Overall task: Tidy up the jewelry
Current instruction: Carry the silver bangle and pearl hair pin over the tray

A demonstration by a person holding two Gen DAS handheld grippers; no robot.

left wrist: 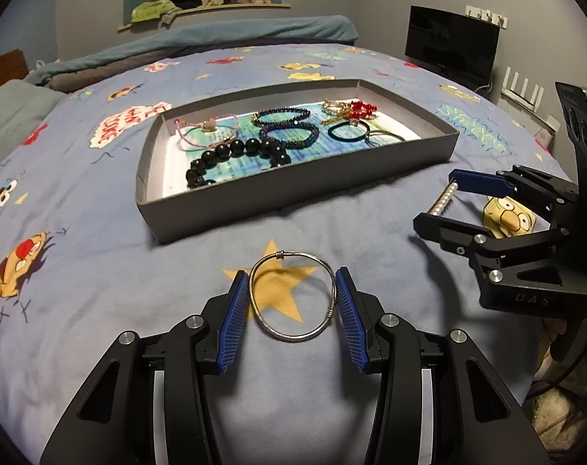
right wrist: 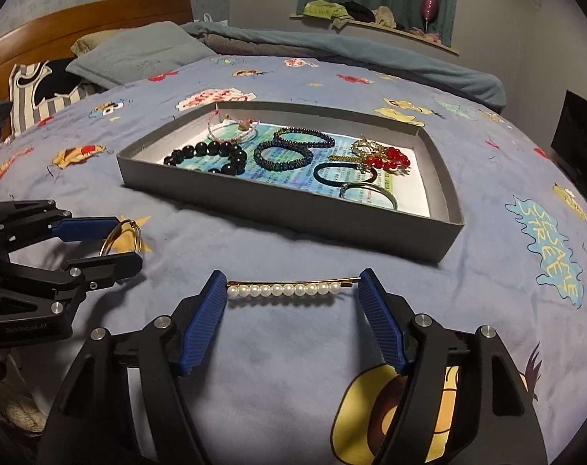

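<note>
Ahead of both hand-held grippers, a grey tray (left wrist: 293, 190) is set on the bed (left wrist: 100, 271), jewelry gathered inside, its near wall to be cleared. The left hand-held gripper (left wrist: 291, 302) is clamped half-open across a silver bangle (left wrist: 293, 296). The right hand-held gripper (right wrist: 293, 290) is closed wider on a pearl hairpin (right wrist: 284, 290), gripped end to end. Open bedspread is left between them.
</note>
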